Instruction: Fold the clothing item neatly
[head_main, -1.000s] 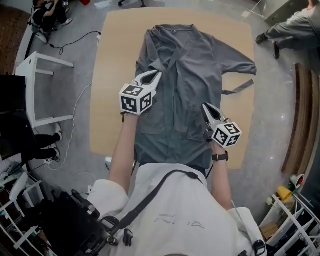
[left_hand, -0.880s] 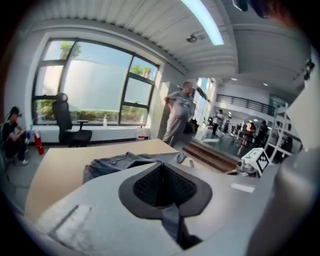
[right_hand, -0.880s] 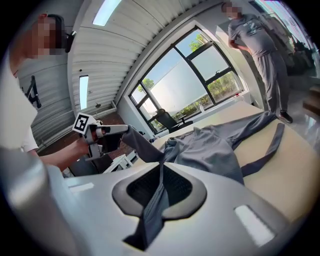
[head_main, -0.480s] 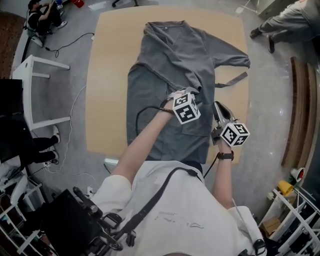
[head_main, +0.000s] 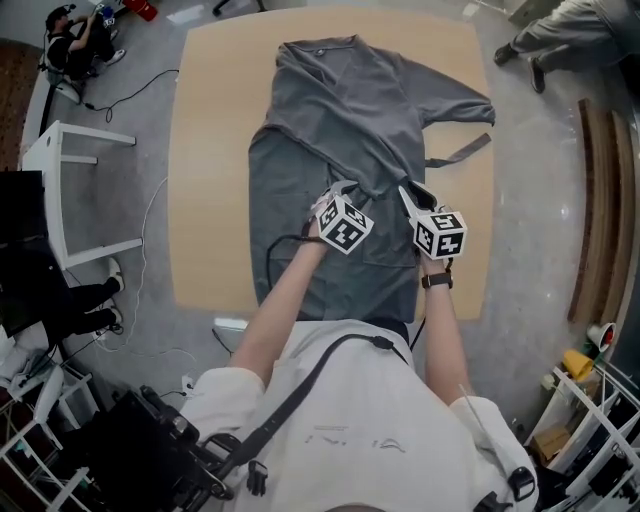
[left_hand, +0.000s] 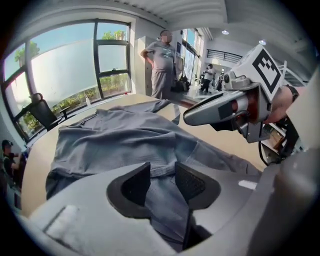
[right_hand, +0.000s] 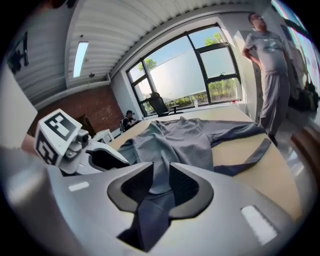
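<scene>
Head view shows the grey robe (head_main: 330, 110) spread on the wooden table (head_main: 215, 180), collar away from the person. Its left side is already folded in over the middle, while the right sleeve (head_main: 455, 100) and a loose tie (head_main: 462, 148) lie out to the side. Both tools sit close together over the robe's middle. The left gripper (head_main: 338, 192) has just been opening its jaws and they stand wide, with cloth lying in the gap but not pinched. The right gripper (head_main: 412, 195) has just been opening too, with a narrower gap, cloth in it and the pads seemingly off it. The step in hand looks like letting go of the folded-in edge. To do it well, lift both tools straight off so nothing drags and check the fold lies flat — then take the right sleeve and bring it across to match
</scene>
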